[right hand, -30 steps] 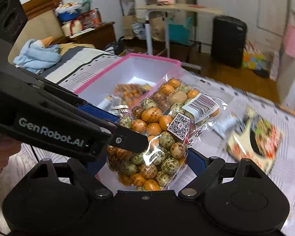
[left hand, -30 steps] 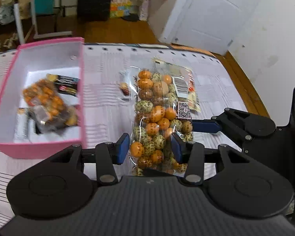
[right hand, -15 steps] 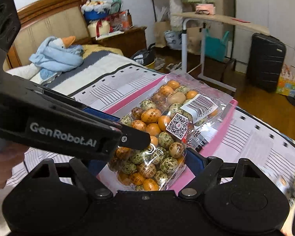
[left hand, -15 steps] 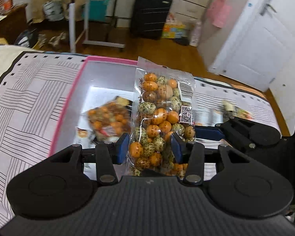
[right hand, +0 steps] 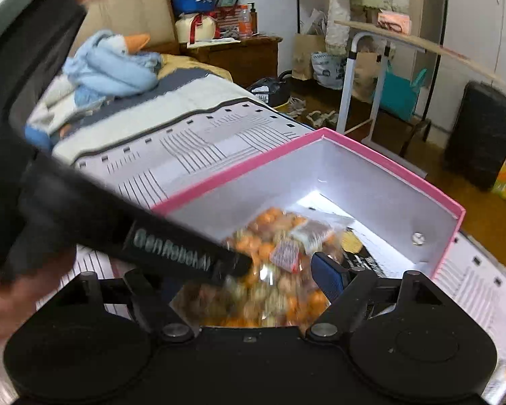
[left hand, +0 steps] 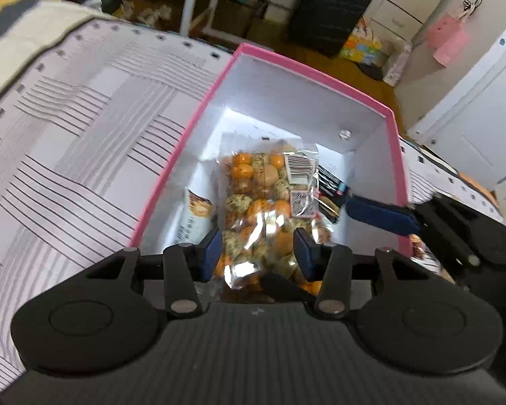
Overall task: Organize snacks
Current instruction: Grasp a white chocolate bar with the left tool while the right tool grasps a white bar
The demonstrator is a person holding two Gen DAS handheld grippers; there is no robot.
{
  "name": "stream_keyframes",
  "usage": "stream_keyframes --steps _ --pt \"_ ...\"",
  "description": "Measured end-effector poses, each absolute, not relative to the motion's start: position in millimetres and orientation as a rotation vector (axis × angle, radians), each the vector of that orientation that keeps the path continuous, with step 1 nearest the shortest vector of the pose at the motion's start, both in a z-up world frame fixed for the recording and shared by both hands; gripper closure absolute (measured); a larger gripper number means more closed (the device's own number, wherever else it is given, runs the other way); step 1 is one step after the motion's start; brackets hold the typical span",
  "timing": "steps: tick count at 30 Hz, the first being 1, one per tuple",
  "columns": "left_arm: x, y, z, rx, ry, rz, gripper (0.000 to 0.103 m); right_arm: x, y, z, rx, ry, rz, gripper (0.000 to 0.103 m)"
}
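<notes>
A clear bag of orange and speckled green candy eggs (left hand: 270,202) hangs inside the pink box (left hand: 182,141), low over its white floor. My left gripper (left hand: 258,253) is shut on the bag's near end, a blue pad on each side. The right gripper's blue finger (left hand: 377,214) stands a little to the right of the bag, apart from it. In the right wrist view the blurred bag (right hand: 273,263) lies between the jaws of my right gripper (right hand: 256,283), which are closing; its left finger is hidden behind the left gripper's black body (right hand: 124,229).
The box (right hand: 371,155) also holds a white packet (left hand: 194,216) and a dark packet (left hand: 332,185). It sits on a bed with a striped sheet (left hand: 67,155). More snack packets (left hand: 421,253) lie right of the box. A blue plush goose (right hand: 111,67) rests at the bedhead.
Both grippers carried the bag from above the sheet over to the pink box and down into it. The view tipped downward. The right jaws narrowed a little.
</notes>
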State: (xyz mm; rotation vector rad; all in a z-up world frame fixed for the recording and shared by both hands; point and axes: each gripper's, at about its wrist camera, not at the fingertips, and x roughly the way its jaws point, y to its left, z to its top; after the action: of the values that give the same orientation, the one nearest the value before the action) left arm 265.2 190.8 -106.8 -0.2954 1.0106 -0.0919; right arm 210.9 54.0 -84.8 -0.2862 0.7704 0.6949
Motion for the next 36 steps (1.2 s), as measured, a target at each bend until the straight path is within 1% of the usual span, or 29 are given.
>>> stream_keyframes --steps 2,6,14,21,29,36 --pt "256 187 -102 -0.258 0.979 -0.08 0.059 202 41 -81 -0.286 0.759 0.677 0.02" --pt "235 181 -82 -0.219 0.93 -0.105 0.058 187 5 -67 -0.172 0.747 0.64 0.02" --pt "191 145 -33 -0.095 0.827 -0.191 0.058 158 -41 -33 -0.048 0.691 0.55 0.02" --pt "170 101 -5 -0.075 0.805 -0.314 0.058 111 -105 -10 0.042 0.678 0.427 0.019" --pt "179 31 -19 -0.065 0.843 -0.436 0.057 71 -182 -10 0.046 0.706 0.234 0.019" --pt "212 -30 -50 -0.031 0.864 -0.433 0.057 50 -248 -37 0.147 0.718 0.038 0.019"
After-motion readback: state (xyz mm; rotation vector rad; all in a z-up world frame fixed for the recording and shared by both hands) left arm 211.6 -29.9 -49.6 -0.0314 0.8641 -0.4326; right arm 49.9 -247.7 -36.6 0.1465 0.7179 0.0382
